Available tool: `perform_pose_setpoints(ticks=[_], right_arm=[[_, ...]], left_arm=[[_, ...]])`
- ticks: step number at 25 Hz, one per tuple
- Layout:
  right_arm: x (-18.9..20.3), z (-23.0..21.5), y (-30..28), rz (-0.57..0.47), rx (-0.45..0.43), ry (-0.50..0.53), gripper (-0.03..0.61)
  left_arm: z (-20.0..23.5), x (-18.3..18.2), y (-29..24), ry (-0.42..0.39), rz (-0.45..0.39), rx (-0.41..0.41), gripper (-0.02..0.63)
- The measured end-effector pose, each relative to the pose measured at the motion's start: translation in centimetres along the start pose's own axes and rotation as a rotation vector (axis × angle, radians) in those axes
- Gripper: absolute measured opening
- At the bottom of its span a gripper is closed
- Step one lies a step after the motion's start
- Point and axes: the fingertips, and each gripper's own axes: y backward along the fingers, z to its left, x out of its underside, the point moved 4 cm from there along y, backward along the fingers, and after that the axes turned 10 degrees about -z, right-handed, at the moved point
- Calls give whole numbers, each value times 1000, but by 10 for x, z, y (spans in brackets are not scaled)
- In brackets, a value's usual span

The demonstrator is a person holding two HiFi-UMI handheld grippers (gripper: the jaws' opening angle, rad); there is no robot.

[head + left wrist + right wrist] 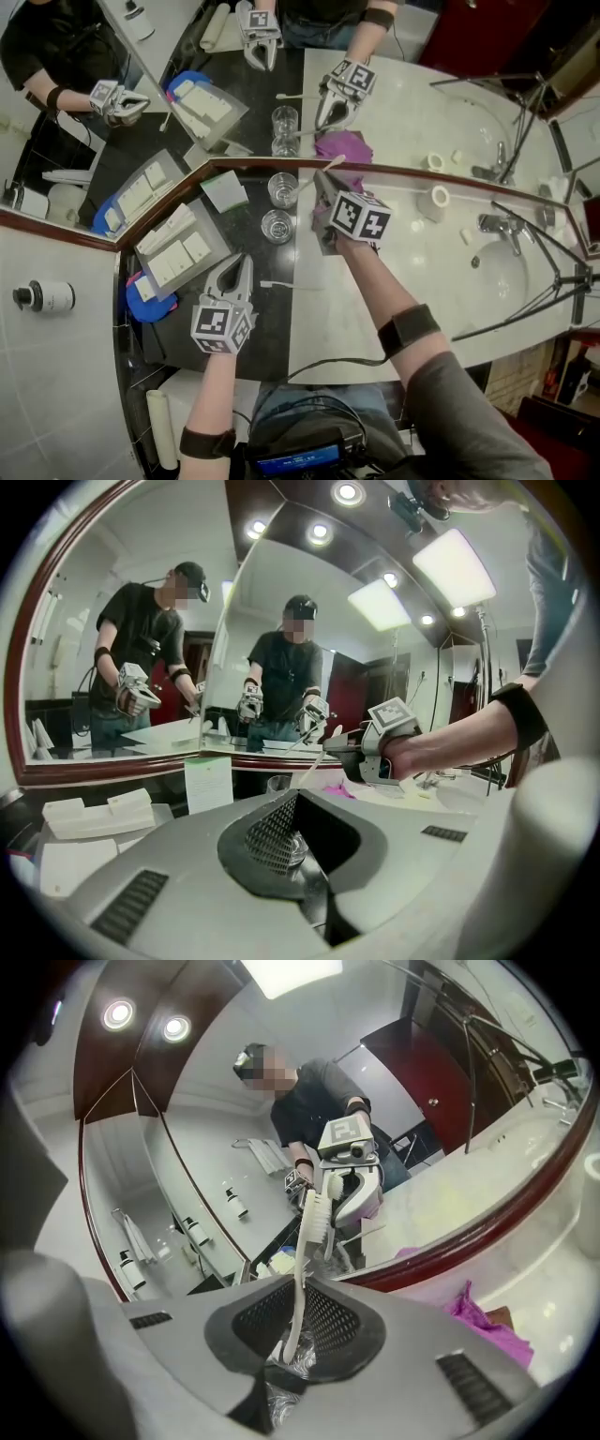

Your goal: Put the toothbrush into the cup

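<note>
**Toothbrush clamped in right tool, not in a cup**

Jaws of the right tool (294,1314) are closed on the handle end of the toothbrush (304,1241). Its long axis runs forward along the jaws and tilts upward. The bristle head leads toward the mirror (225,56) at the back edge of the desk (412,272). Bristles face right in the right gripper view.

It's held near the back edge, where the dark strip meets the pale top, just right of the rear cup (282,188). The front cup (277,226) stands just beside that one, toward the front edge; both are upright.

The left tool (234,269) has its jaws together with nothing in them. It sits over the dark strip, nearer the front edge.

A purple cloth (497,1321) lies on the pale top by the back edge.
</note>
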Motion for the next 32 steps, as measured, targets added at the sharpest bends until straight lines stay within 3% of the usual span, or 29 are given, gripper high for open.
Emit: perform_pose_setpoints(ticks=[7,14,21,25,32], right_arm=[[-34,18,57,0,-61,80,61],[-24,29,127,100,-127,181,58],[31,33,176,321,-212,371,57],[66,46,191,461,-304,482,56],[119,83,211,700,-450,808,55]], left_arm=[[-24,-12,17,3,-34,-17,0],[-46,-14,41,2,-47,-47,0],[-57,0,73,1,-26,-73,0],[-56,14,91,19,-15,-98,0],[-49,33,118,51,-12,-131,0]])
